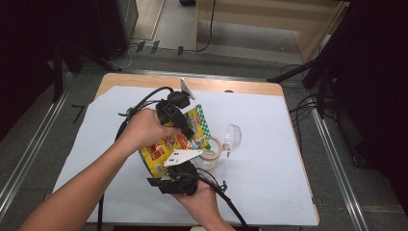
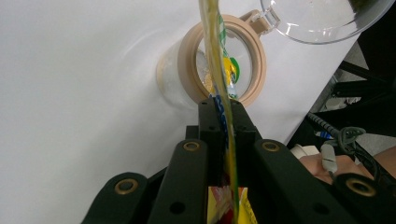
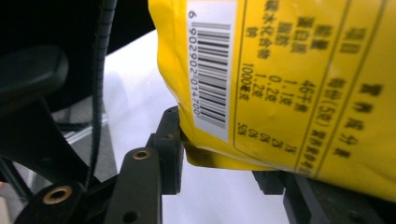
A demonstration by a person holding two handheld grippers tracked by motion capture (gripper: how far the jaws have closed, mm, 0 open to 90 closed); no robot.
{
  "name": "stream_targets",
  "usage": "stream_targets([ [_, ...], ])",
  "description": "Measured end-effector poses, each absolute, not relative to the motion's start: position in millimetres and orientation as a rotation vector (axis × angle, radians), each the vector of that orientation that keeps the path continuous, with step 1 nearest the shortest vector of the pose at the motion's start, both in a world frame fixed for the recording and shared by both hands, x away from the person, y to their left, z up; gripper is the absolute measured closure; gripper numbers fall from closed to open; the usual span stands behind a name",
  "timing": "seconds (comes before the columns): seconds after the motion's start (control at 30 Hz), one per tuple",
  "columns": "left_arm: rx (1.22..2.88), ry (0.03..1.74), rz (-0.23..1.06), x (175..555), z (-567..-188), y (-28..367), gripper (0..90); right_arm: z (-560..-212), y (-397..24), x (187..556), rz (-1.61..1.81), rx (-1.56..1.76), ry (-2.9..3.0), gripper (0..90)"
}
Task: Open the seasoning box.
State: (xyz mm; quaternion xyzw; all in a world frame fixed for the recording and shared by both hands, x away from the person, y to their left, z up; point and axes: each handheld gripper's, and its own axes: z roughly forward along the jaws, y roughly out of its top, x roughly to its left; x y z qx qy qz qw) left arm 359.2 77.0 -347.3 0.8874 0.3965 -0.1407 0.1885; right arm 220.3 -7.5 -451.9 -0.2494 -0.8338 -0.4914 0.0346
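While gripped from both sides above the white sheet [image 1: 269, 144], one yellow snack bag [image 3: 289, 84]: barcode label reading 6902902014700, plus columns of Chinese print. Left gripper [image 2: 227, 109] clamped flat on the bag's thin top edge, over the mouth of one clear jar [image 2: 224, 65] with a beige rim, hinged lid [image 2: 322, 18] open. Right gripper [image 3: 219, 172] clenched across the bag's bottom.

Yellow packet [image 3: 289, 88] between jaws, barcode [image 3: 212, 70]
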Motion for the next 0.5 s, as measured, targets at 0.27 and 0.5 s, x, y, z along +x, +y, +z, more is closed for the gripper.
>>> stream_targets([
  [0.27,2.494,1.089,-0.399,359.4,-345.0,79.9,80.3,-450.5,-9.4,220.9,-1.54,-0.784,-2.484,63.6],
  [0.5,2.492,1.081,-0.411,357.3,-342.1,82.1,81.3,-450.8,-16.7,229.2,-1.568,-0.824,-2.36,64.1],
])
